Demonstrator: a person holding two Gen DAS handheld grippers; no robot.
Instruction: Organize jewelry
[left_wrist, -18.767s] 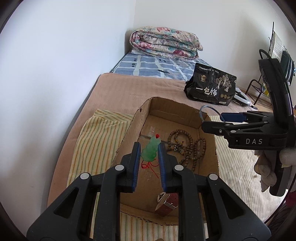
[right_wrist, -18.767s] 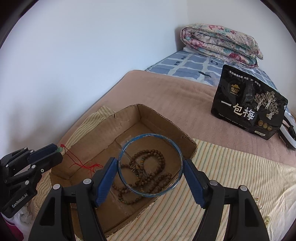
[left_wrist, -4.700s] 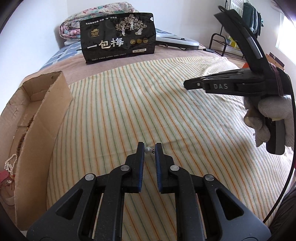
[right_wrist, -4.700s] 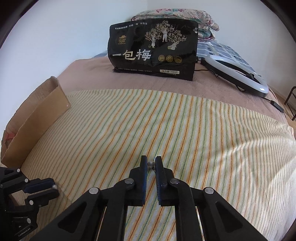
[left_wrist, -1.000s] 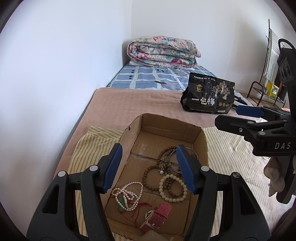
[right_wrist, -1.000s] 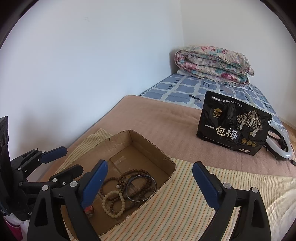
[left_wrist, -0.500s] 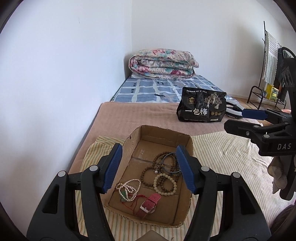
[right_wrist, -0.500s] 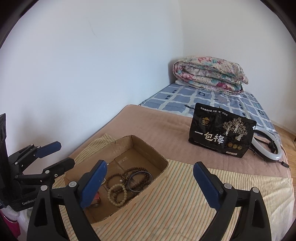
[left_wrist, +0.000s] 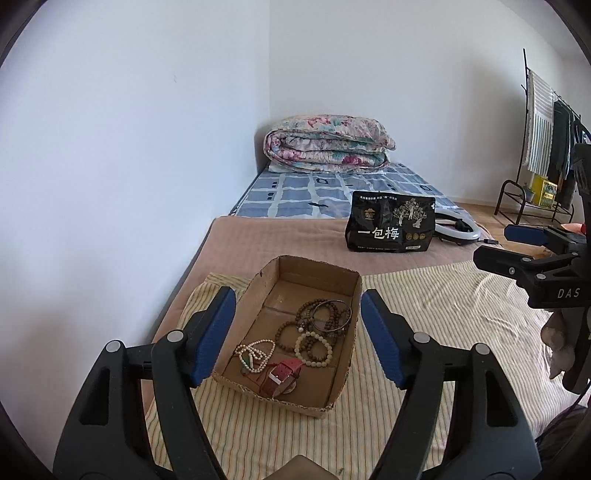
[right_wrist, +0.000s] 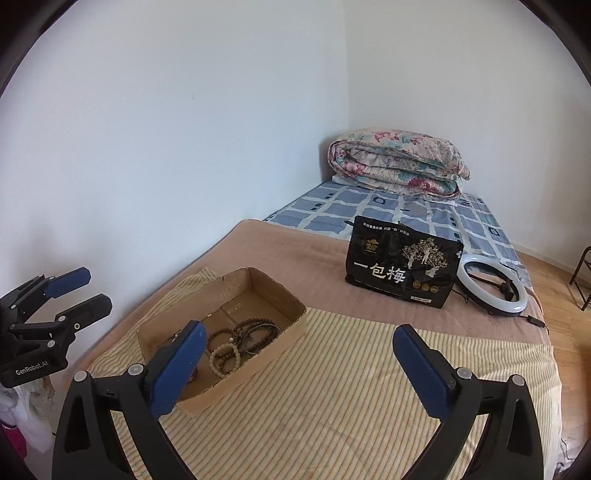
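Both the left gripper (left_wrist: 298, 334) and right gripper (right_wrist: 299, 360) gape empty above the brown cardboard tray (left_wrist: 341, 376) of light, slippery bead bracelets (left_wrist: 313, 343), best pinched across one strand.

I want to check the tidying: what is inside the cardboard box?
The cardboard box holds a pearl necklace, a red watch, bead bracelets and a bangle. Anything beneath them is hidden.

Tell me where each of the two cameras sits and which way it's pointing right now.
Left wrist: on the left tongs, open, high above the cardboard box of jewelry; right tongs at right edge.
Right wrist: on the right tongs, open, over the striped cloth; left tongs at left edge.
Shared: box, black snack bag, folded quilt.
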